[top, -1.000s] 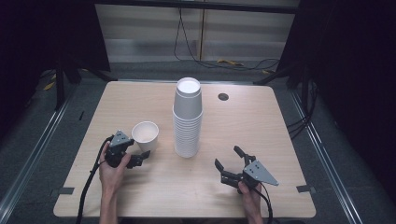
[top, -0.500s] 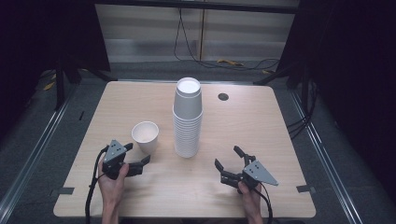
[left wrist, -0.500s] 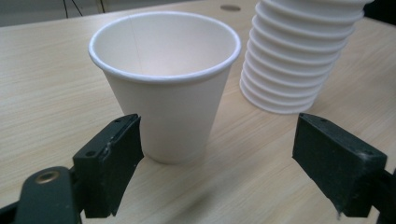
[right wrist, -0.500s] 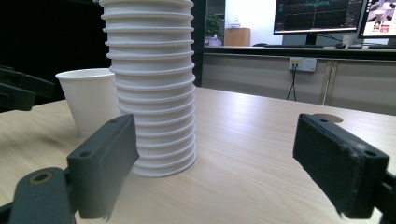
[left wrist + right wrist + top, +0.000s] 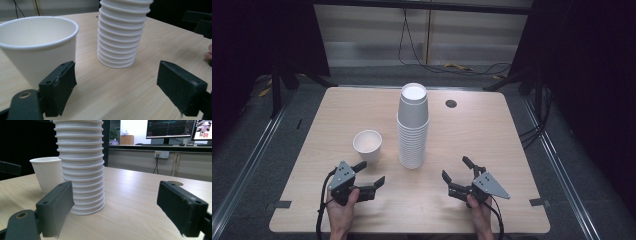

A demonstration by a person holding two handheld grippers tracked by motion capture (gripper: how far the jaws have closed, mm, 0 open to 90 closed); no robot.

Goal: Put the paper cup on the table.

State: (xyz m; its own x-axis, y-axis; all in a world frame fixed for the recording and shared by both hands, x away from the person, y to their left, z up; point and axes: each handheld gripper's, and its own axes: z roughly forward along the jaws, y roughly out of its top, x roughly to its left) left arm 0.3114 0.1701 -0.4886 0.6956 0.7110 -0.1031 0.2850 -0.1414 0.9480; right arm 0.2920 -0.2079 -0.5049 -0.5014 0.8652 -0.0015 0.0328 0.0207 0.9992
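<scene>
Left gripper (image 5: 117, 96) fingers (image 5: 58, 91) stand apart with nothing between them. A single paper cup (image 5: 37, 47) stands upright just behind the left finger. The cup stack (image 5: 121, 35) stands beyond, on the surface (image 5: 112, 90).

Matt white paper cup (image 5: 367, 146) and ribbed paper stack (image 5: 413, 127) sit on a smooth pale wood-grain tabletop (image 5: 492, 135); fingers (image 5: 59, 86) are matt black plastic.
</scene>
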